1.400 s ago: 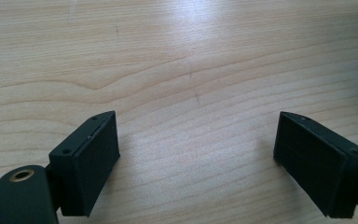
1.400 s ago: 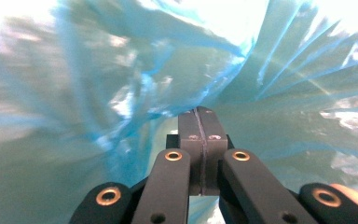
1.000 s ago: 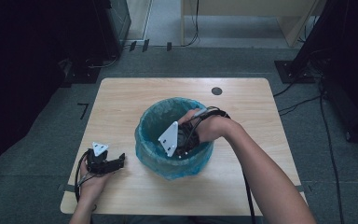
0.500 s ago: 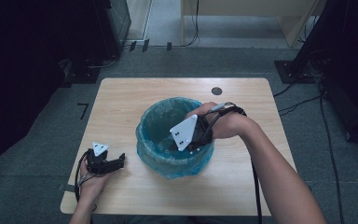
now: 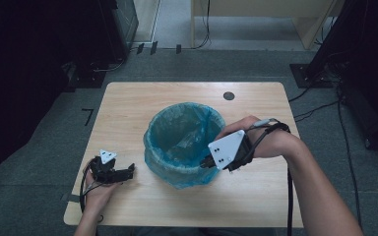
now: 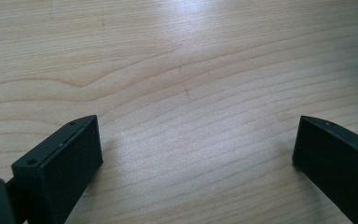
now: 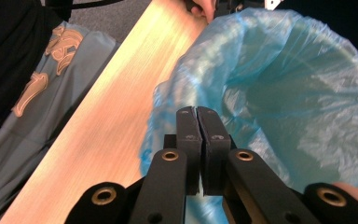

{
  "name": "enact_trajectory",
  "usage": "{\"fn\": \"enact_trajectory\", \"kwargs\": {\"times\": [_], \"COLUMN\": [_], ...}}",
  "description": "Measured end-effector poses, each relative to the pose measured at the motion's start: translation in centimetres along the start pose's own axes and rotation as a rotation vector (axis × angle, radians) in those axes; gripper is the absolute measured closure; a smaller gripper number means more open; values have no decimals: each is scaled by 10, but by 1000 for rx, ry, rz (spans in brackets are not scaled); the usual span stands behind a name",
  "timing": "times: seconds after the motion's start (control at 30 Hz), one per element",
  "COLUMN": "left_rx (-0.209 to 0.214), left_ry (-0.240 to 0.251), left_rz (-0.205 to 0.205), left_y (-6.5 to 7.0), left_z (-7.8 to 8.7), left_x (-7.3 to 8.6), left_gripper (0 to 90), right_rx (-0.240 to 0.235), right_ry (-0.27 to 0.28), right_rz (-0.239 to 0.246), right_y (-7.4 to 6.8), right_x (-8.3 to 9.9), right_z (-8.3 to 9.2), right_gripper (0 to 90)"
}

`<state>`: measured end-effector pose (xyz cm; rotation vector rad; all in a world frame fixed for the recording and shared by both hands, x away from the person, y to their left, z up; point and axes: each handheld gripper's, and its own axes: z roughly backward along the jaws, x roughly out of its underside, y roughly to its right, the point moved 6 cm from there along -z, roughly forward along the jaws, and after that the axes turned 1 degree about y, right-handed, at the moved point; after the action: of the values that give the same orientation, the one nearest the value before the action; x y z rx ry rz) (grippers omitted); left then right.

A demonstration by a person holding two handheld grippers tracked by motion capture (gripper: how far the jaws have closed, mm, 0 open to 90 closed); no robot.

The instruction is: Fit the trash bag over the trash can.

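A bin point(image 5: 184, 142) lined with a bag point(image 7: 303, 93) stands near the middle of the desk point(image 5: 128, 105). The right hand-held gripper point(image 5: 207, 162) hangs at the bin's right near rim, its jaws pressed together just over the bag's edge. The left hand-held gripper point(image 5: 128, 170) rests on the desk to the bin's left, near the front edge, apart from the bin, its jaws spread over bare wood.

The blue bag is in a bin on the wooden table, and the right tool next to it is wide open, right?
Not quite. The blue bag does line a bin on the wooden table, but the right tool beside it is shut, not open. The right gripper view shows its two black jaws pressed together with nothing between them.
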<state>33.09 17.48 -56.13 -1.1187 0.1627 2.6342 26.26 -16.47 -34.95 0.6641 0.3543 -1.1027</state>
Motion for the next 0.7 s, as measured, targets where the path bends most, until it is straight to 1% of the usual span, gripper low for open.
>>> {"fn": "enact_trajectory", "kwargs": {"times": [0.03,0.07,0.1,0.13,0.2,0.23,0.27,0.3,0.37,0.5,0.57,0.63,0.67,0.7], "left_rx": [0,0,0,0,0,-1,-1,-1,-2,-3,-3,-3,-3,-3], "left_ry": [0,0,0,0,0,0,1,1,2,2,2,2,2,2], "left_rz": [0,0,0,0,1,1,1,1,2,2,4,3,3,4], "left_y": [0,0,0,0,0,0,0,0,0,0,0,0,0,0], "left_z": [0,0,0,0,0,0,0,0,0,0,0,0,0,0], "left_x": [0,0,0,0,0,0,0,0,0,0,0,0,0,0], "left_gripper": [7,7,7,7,7,7,7,7,7,8,8,8,8,8], "right_rx": [6,8,8,8,11,11,17,17,31,33,29,11,11,-3], "right_ry": [2,4,4,4,0,0,1,1,0,3,2,3,3,6], "right_rz": [-10,-13,-13,-29,-40,-40,-55,-55,-68,-106,-126,-151,-151,-160], "right_y": [-7,-10,-10,-16,-22,-22,-26,-26,-33,-41,-45,-50,-50,-53], "right_x": [4,6,6,11,17,17,23,23,33,46,53,59,59,62], "right_z": [4,6,6,8,9,9,9,9,8,3,-1,-6,-6,-9], "right_gripper": [896,896,896,896,895,895,896,896,896,895,855,795,795,742]}}
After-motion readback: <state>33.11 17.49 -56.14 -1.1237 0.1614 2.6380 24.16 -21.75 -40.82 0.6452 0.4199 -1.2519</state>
